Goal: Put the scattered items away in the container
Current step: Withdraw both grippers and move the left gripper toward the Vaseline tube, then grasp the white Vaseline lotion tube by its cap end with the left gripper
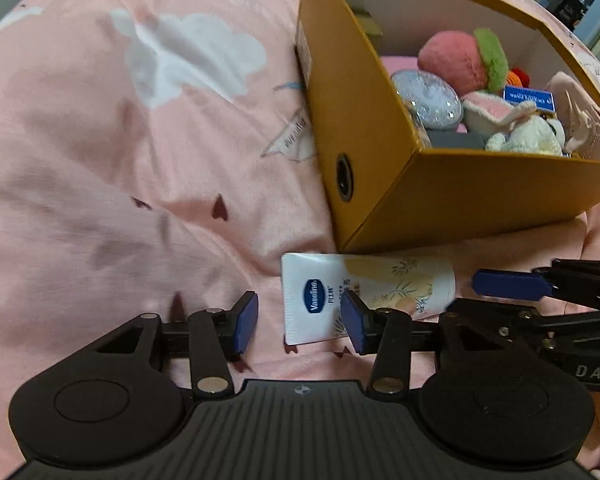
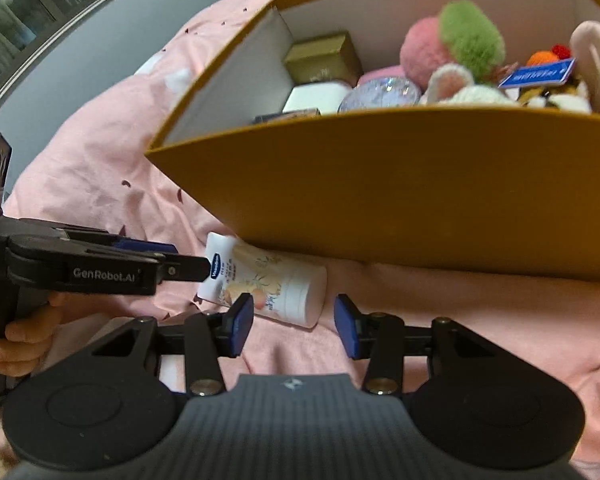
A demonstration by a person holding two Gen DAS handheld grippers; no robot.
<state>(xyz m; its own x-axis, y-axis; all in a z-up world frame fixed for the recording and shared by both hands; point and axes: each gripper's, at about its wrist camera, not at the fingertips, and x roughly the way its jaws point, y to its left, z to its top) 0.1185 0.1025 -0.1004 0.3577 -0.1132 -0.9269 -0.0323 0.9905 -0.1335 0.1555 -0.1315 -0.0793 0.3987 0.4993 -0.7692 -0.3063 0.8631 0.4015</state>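
The left gripper [image 1: 299, 322] has its blue-padded jaws apart, with the flat crimped end of a white tube [image 1: 364, 296] lying between them – the pads are not pressing on it. The right gripper [image 2: 294, 326] also stands with its jaws parted, a moderate gap, over the capped end of the same tube [image 2: 268, 286]; nothing is clamped there either. In the right wrist view the left gripper [image 2: 188, 266] reaches in from the left with a fingertip at the tube's blue oval logo, and a hand [image 2: 18, 338] grips its handle at the near left edge. In the left wrist view the right gripper [image 1: 512, 284] comes in from the right, just beside the tube's cap. The tube lies on its side on a pink bedspread [image 1: 120, 184] printed with white clouds and small dark hearts, right against the near wall of a yellow-brown cardboard box [image 1: 480, 196]. Inside the box – farther back – sit a pink plush ball with a green tuft [image 1: 456, 60], a glittery round case [image 1: 428, 98], a white plush toy [image 1: 524, 136], a blue card [image 1: 530, 98] and, toward the far left corner, a small gold box [image 2: 324, 58].
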